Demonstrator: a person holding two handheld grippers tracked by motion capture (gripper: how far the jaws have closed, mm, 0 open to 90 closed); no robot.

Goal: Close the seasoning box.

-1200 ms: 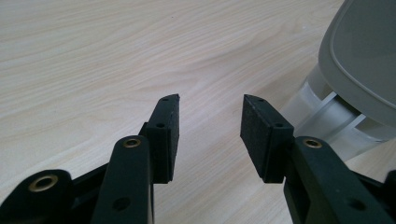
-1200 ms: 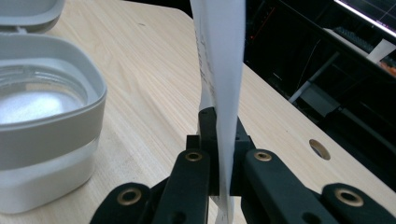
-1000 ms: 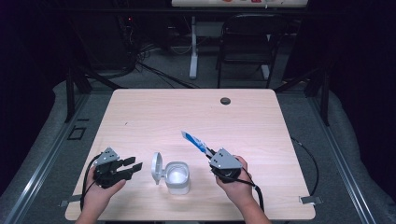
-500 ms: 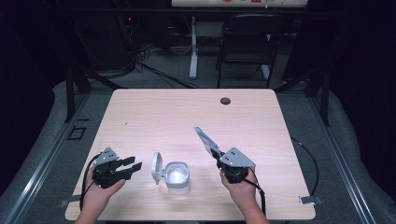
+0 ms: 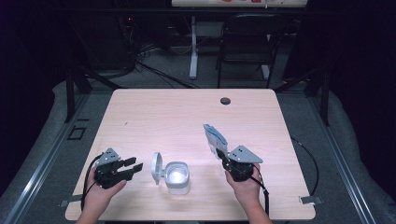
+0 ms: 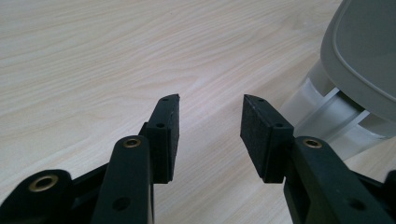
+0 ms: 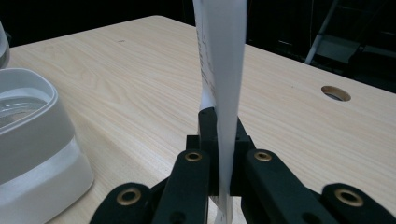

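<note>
Two tools work over a pale wood-grain desk [image 5: 168,116] with a smooth laminate face and a small round cable hole [image 5: 225,101] near its far edge. The right tool [image 5: 223,158], held in the person's right hand [image 5: 245,184], has its black jaws clamped tight on a thin white packet [image 5: 214,138] with blue print; the flat, flexible packet stands up from the jaws, tilted toward the far side of the desk, well above the surface. In the right gripper view the packet [image 7: 224,70] rises edge-on as a narrow white strip pinched between the two matte rubbery pads.

The left tool [image 5: 133,165], in the left hand [image 5: 100,191], lies low near the front left of the desk with its jaws parted and nothing between them; its ribbed black pads [image 6: 163,128] frame bare wood.

Between the tools, nearer the front edge, sits a rounded white plastic container [image 5: 177,176] with a translucent band round its base. Its oval grey lid [image 5: 157,167] stands hinged upright on the side toward the left tool, just beside that tool's tips.
</note>
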